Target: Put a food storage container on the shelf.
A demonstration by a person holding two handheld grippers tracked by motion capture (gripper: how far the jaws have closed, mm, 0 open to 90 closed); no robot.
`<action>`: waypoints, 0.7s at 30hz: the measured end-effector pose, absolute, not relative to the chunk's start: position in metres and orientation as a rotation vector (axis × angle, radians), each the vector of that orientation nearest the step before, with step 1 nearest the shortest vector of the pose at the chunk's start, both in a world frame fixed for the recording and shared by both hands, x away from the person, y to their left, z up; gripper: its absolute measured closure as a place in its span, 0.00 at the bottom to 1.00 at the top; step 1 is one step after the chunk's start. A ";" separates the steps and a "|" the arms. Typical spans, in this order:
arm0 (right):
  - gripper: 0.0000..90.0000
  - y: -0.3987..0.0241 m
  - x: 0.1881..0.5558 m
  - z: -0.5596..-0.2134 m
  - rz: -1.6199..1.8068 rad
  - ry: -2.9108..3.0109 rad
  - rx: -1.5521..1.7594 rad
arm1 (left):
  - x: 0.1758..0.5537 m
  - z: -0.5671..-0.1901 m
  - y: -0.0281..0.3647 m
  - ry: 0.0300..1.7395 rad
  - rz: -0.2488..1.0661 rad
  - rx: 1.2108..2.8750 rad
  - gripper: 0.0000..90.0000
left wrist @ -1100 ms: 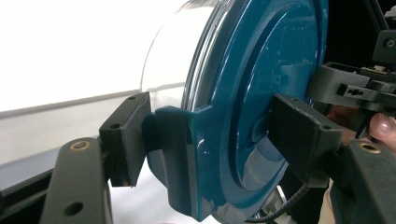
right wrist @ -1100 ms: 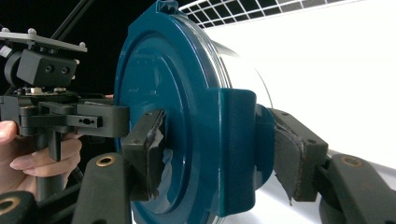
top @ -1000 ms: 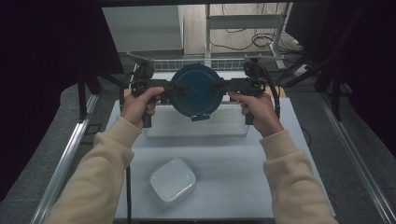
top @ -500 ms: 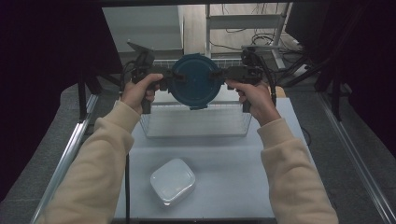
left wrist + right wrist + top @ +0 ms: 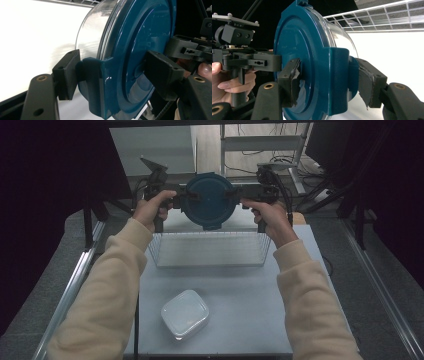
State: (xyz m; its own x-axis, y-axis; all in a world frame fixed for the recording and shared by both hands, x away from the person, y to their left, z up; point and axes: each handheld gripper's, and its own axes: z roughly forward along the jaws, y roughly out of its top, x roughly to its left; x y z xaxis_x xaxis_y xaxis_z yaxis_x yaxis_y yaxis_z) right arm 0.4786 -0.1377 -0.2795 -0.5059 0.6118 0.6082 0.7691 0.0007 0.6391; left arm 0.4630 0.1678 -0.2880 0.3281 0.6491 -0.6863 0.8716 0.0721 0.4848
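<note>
A round clear container with a dark blue lid hangs on its side in the air, lid toward the camera, over the far edge of a wire basket. My left gripper is shut on the lid's left clasp and my right gripper on its right clasp. In the left gripper view the pads of the left gripper pinch the blue clasp and lid face. In the right gripper view the right gripper clamps the other clasp of the lid, its pads worn and frayed.
The wire basket stands across the middle of the grey table. A white square lidded box lies near the front edge. Metal rails run along both table sides, and shelving with cables stands behind.
Both hands have carried the container away from the person, from over the basket's middle toward its far edge. The grip on both clasps is unchanged.
</note>
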 end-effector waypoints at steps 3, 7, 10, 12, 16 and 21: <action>0.45 -0.137 0.485 -0.286 -1.511 -2.088 -1.488 | 0.470 -0.295 0.168 1.409 -0.298 1.648 0.34; 0.45 -0.138 0.491 -0.295 -1.499 -2.063 -1.511 | 0.474 -0.301 0.168 1.418 -0.313 1.631 0.34; 0.45 -0.138 0.493 -0.296 -1.506 -2.051 -1.525 | 0.477 -0.304 0.167 1.427 -0.307 1.606 0.34; 0.44 -0.138 0.497 -0.299 -1.502 -2.030 -1.544 | 0.480 -0.307 0.167 1.439 -0.313 1.580 0.33; 0.43 -0.140 0.501 -0.302 -1.485 -2.008 -1.552 | 0.485 -0.310 0.167 1.444 -0.325 1.563 0.33; 0.42 -0.141 0.507 -0.307 -1.450 -1.952 -1.581 | 0.492 -0.316 0.167 1.475 -0.345 1.523 0.33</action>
